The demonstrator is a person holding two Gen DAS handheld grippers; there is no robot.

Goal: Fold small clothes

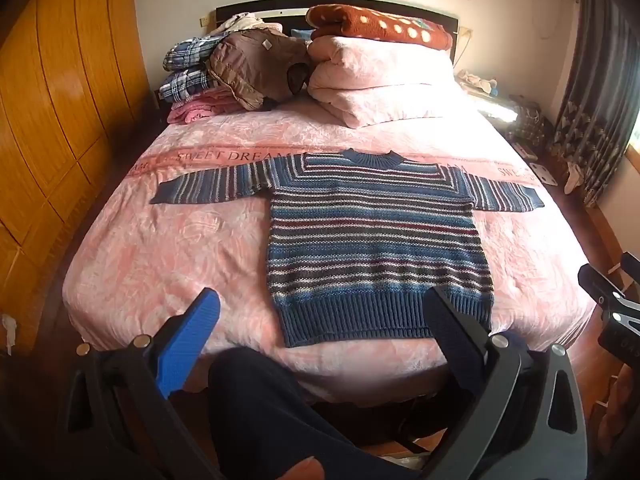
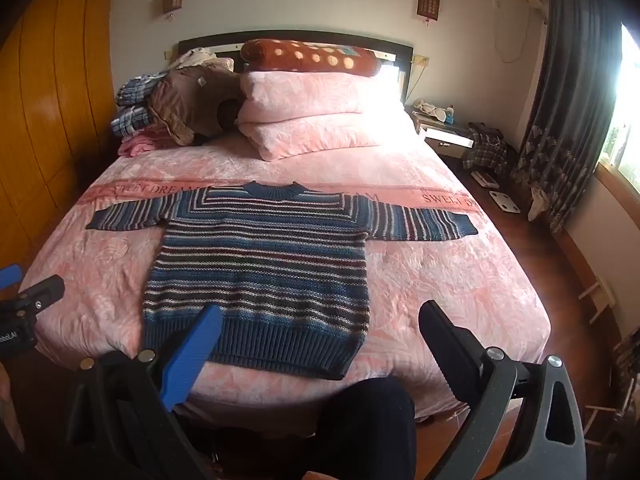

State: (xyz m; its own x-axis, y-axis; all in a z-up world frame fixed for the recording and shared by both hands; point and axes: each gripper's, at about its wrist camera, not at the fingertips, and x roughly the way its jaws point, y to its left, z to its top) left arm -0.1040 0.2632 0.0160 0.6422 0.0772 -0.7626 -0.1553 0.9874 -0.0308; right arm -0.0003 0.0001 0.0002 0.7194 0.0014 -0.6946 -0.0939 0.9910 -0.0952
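- While both grippers hang above the near edge of the bed (image 1: 132, 264), the striped sweater (image 1: 372, 240) lies flat on the pink bedspread, sleeves stretched sideways, collar toward the pillows (image 1: 380, 80).
- Left gripper (image 1: 322, 312): fingers spread wide, holding nothing.
- Right gripper (image 2: 320, 320): fingers spread wide, holding nothing.
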